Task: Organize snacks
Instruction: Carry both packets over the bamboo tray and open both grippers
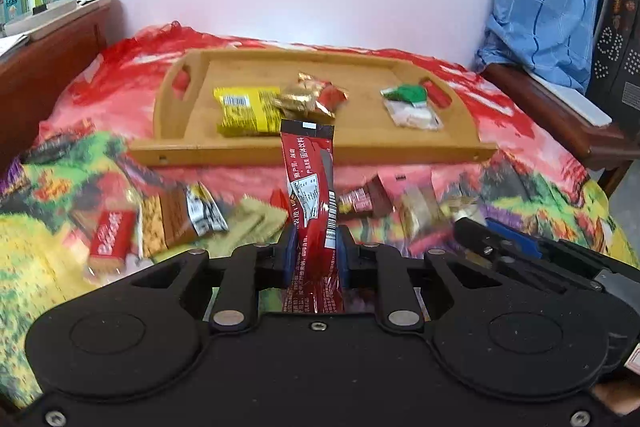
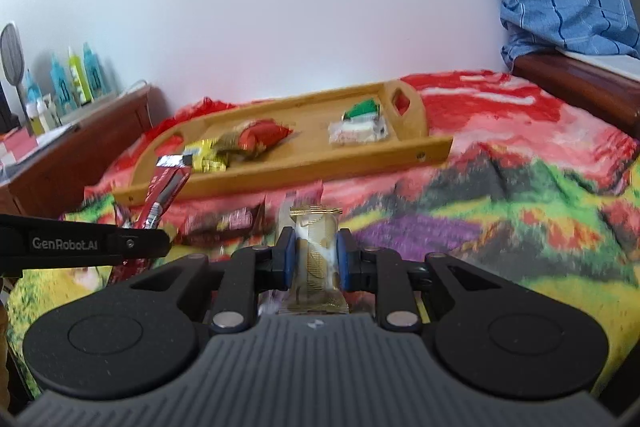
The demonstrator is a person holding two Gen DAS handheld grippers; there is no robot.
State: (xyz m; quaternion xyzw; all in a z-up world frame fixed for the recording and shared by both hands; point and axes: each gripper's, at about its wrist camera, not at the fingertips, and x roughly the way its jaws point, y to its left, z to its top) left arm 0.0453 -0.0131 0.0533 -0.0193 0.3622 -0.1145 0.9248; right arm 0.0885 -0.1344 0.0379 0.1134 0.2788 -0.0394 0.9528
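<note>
Left gripper (image 1: 316, 255) has its jaws clenched on a long red foil stick sachet with black ends and printed labels (image 1: 310, 183), pinched across its lower-middle so the upper half stands free, roughly upright, in front of the shallow bamboo tray with cut-out handles (image 1: 320, 147); right gripper (image 2: 317, 259) has its jaws clenched on a small cream-and-gold patterned wrapped packet (image 2: 316, 247), held across its width; both are lifted off the bed's colourful landscape-print blanket (image 2: 500, 227).

Handling, as a judgement: both look very light, thin and soft; film wrappers crinkle and can slide between pads, so a mid-body pinch across the narrow side suits them; the sachet will flop if held at one end; contents probably powder or small biscuit, so a hard squeeze risks crushing or bursting a seal.

Tray sits on the bed near the wall and already carries a yellow packet (image 1: 246, 111), a crumpled gold-and-red wrapper (image 1: 310, 97) and a green-and-white clear bag (image 1: 410, 105); more loose snacks lie on the blanket before the tray, blurred.
</note>
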